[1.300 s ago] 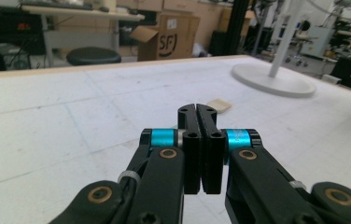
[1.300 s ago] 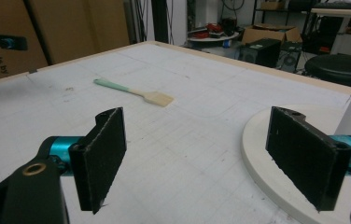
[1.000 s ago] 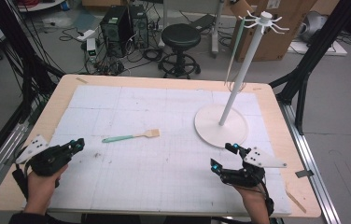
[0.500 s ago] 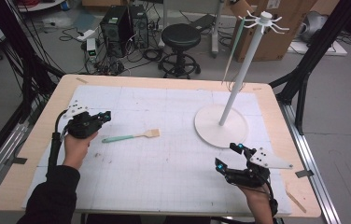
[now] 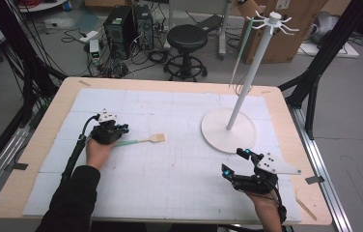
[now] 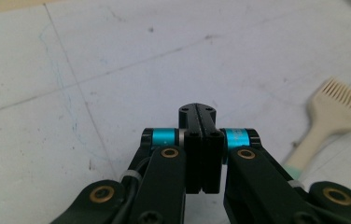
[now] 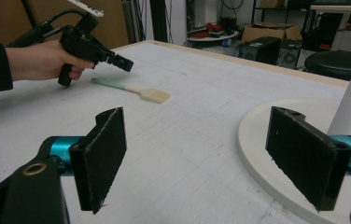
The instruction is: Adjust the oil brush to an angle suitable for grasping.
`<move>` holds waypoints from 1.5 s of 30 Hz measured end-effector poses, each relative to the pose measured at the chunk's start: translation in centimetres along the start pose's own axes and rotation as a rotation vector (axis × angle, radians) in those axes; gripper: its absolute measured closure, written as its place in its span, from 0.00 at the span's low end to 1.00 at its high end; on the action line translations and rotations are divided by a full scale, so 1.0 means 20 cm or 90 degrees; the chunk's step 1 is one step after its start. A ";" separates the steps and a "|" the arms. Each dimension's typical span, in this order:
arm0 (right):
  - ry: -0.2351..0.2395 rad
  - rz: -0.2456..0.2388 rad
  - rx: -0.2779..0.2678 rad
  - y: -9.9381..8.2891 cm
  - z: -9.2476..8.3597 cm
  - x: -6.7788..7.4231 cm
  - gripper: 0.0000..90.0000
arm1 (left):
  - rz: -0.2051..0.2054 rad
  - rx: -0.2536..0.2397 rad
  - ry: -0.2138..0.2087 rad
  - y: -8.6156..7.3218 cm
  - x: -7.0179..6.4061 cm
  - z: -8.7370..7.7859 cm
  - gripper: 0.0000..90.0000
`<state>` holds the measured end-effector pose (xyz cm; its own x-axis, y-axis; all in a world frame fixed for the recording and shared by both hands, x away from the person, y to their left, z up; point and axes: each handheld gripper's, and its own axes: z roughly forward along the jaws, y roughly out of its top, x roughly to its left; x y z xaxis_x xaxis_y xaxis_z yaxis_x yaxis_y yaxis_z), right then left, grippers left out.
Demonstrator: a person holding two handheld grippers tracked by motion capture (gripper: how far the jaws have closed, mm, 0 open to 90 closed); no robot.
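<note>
A flat brush [image 5: 143, 140] with a pale green handle and cream bristle head lies on the white gridded mat [image 5: 170, 183], left of centre. My left gripper [image 5: 124, 128] hovers over the handle end, jaws shut with nothing between them. In the left gripper view the closed jaws [image 6: 197, 112] point at bare mat, with the brush head [image 6: 337, 100] off to their right. My right gripper [image 5: 232, 162] rests near the front right, open and empty, just short of the white stand's round base [image 5: 229, 130]. From the right gripper view, the open pads [image 7: 101, 154] frame the brush [image 7: 136, 91] and the left gripper [image 7: 124, 64].
The white hook stand [image 5: 252, 72] rises at the right rear, with a long thin utensil [image 5: 240, 53] hanging from one hook. The wooden table edge [image 5: 34, 145] surrounds the mat. A stool [image 5: 187, 38], computers and cables stand beyond the far edge.
My left hand has moved from the front left corner away from the person and to the right, reaching the brush's handle end. The right gripper has stayed where it was.
</note>
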<state>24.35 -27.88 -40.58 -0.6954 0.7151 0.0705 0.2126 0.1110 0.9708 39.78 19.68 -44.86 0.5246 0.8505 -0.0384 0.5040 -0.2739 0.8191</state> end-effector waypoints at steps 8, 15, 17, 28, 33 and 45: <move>0.003 0.004 0.008 -0.01 0.02 0.00 0.21 | 0.061 0.036 0.001 0.03 -0.08 0.05 1.00; 0.004 0.004 -0.001 0.00 0.00 0.00 0.21 | 0.056 0.036 -0.022 0.03 -0.10 0.06 1.00; 0.004 0.004 -0.005 0.00 0.00 0.00 0.21 | 0.065 0.039 -0.033 0.03 -0.10 0.05 1.00; 0.006 0.004 -0.005 0.01 0.00 0.00 0.21 | 0.108 0.050 -0.089 0.03 -0.14 0.04 1.00; 0.005 0.006 -0.009 0.01 -0.01 0.00 0.21 | 0.114 0.051 -0.097 0.03 -0.16 0.04 1.00; 0.008 0.009 -0.006 0.01 -0.01 0.00 0.21 | 0.153 0.052 -0.172 0.03 -0.29 0.04 1.00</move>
<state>24.30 -28.01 -40.36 -0.7015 0.7074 0.0866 0.2154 0.0947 0.9719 37.58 14.28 -44.68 0.7916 0.6110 -0.0095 0.3916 -0.4953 0.7754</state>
